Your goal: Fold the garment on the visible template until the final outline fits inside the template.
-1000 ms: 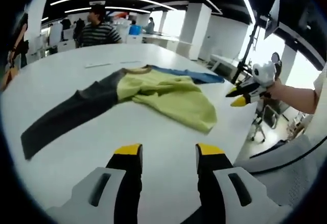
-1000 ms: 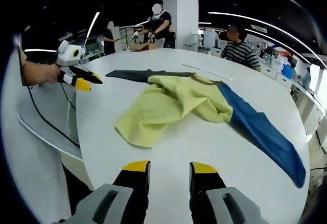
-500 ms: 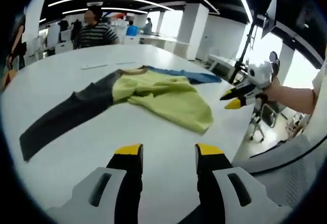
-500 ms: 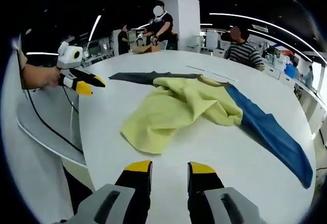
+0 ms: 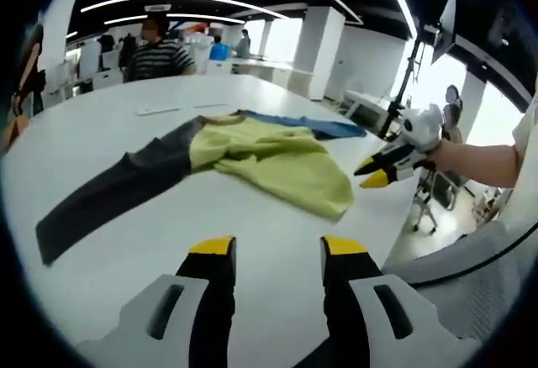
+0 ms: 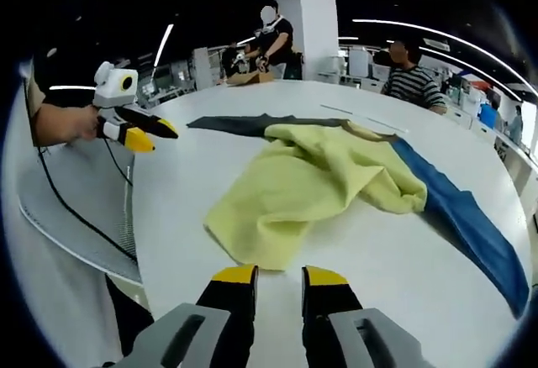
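A garment lies crumpled on the white round table (image 5: pixel 101 133): yellow-green body (image 5: pixel 282 162), dark grey sleeve (image 5: pixel 109 187) stretched left, blue sleeve (image 5: pixel 311 122) at the back. My left gripper (image 5: pixel 277 250) hovers open over bare table in front of it. The right gripper (image 5: pixel 377 172), held in a hand, sits off the body's right hem. In the right gripper view the yellow body (image 6: pixel 311 187) lies just beyond my right gripper (image 6: pixel 279 276), open with a narrow gap and nothing in it. The blue sleeve (image 6: pixel 466 225) runs right, the grey sleeve (image 6: pixel 244 123) far left. The left gripper (image 6: pixel 143 133) hangs at the table's left edge.
Thin pale strips (image 5: pixel 160 107) lie on the table beyond the garment. A person in a striped shirt (image 5: pixel 155 53) sits at the far side; others stand at desks behind (image 6: pixel 273 40). The table edge (image 6: pixel 139 242) drops off on the left, with a cable (image 6: pixel 76 208) and mesh panel below.
The right gripper view has come closer to the yellow hem, and its jaws stand slightly narrower. In the left gripper view the right gripper has dipped lower beside the hem.
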A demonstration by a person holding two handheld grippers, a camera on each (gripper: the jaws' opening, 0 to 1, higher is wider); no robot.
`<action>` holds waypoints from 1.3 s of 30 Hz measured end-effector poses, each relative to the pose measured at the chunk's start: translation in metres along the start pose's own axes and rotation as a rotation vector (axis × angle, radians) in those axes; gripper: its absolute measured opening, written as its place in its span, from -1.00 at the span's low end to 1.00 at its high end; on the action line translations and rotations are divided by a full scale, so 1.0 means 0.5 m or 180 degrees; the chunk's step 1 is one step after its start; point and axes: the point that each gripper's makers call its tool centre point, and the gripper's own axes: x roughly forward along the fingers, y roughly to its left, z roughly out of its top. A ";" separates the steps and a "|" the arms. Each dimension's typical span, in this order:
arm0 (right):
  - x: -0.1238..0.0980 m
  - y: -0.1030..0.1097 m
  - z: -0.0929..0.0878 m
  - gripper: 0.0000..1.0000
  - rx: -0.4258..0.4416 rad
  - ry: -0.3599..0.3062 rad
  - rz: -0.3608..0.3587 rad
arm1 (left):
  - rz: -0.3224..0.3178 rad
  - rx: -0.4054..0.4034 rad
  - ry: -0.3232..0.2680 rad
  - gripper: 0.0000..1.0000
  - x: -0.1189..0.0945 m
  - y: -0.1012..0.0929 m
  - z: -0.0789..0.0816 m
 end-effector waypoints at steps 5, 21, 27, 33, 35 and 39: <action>0.012 -0.003 0.015 -0.76 0.0160 -0.0091 0.0006 | 0.0008 -0.0030 -0.0005 -0.27 -0.002 0.003 -0.003; 0.045 -0.007 -0.004 -0.95 0.0002 0.0066 -0.0024 | -0.0161 0.0018 0.0021 -0.28 0.012 -0.027 -0.004; 0.038 -0.008 0.011 -1.00 -0.0027 0.0005 -0.0045 | -0.0154 0.0014 0.0018 -0.29 0.013 -0.027 -0.002; 0.012 -0.010 0.068 -1.00 -0.0034 -0.0271 -0.0089 | -0.0142 0.0006 0.0012 -0.29 0.013 -0.025 -0.002; 0.008 -0.009 0.092 -1.00 -0.0023 -0.0389 -0.0100 | -0.0139 0.0008 0.0012 -0.29 0.013 -0.024 -0.002; 0.005 0.002 0.145 -1.00 -0.0041 -0.0603 -0.0068 | -0.0145 0.0004 0.0014 -0.29 0.016 -0.026 -0.004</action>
